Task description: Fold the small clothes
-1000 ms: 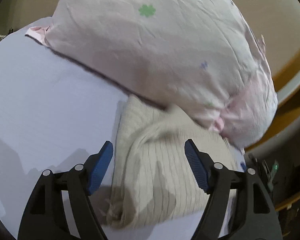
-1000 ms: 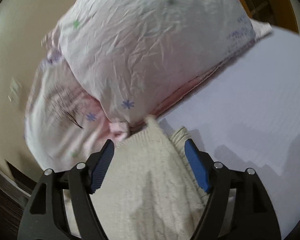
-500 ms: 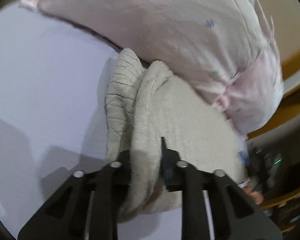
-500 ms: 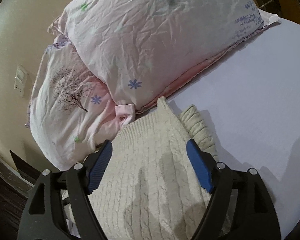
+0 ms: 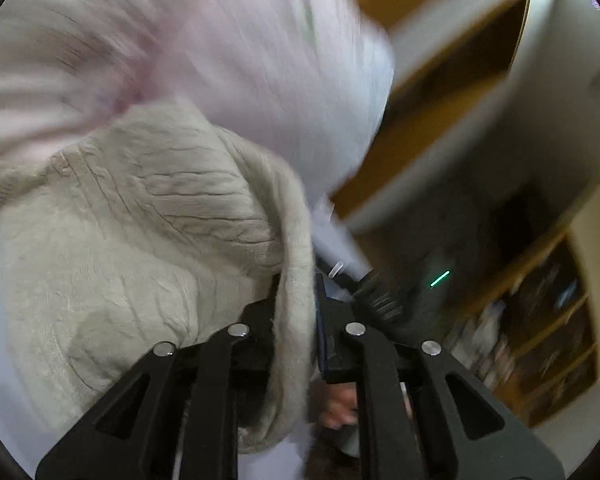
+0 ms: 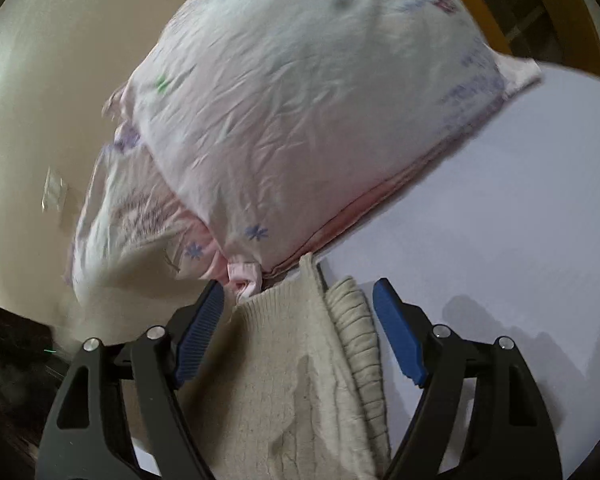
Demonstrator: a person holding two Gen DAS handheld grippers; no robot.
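A cream knit sweater (image 5: 140, 240) lies bunched on the pale lilac bed sheet (image 6: 520, 220), against pink patterned pillows. My left gripper (image 5: 296, 308) is shut on a fold of the sweater's edge and holds it lifted; the view is blurred by motion. In the right wrist view the sweater (image 6: 300, 380) lies between and below the fingers of my right gripper (image 6: 300, 320), which is open with its blue pads on either side of the cloth, not pinching it.
Two pink pillows (image 6: 300, 120) are stacked just beyond the sweater. A beige wall (image 6: 40, 120) with a switch plate is on the left. A wooden bed frame (image 5: 420, 140) and dark shelves (image 5: 540, 340) show past the bed's edge.
My left gripper closed on the sweater's fold and has swung up and round with it toward the bed's edge. My right gripper stayed open and moved closer to the pillows.
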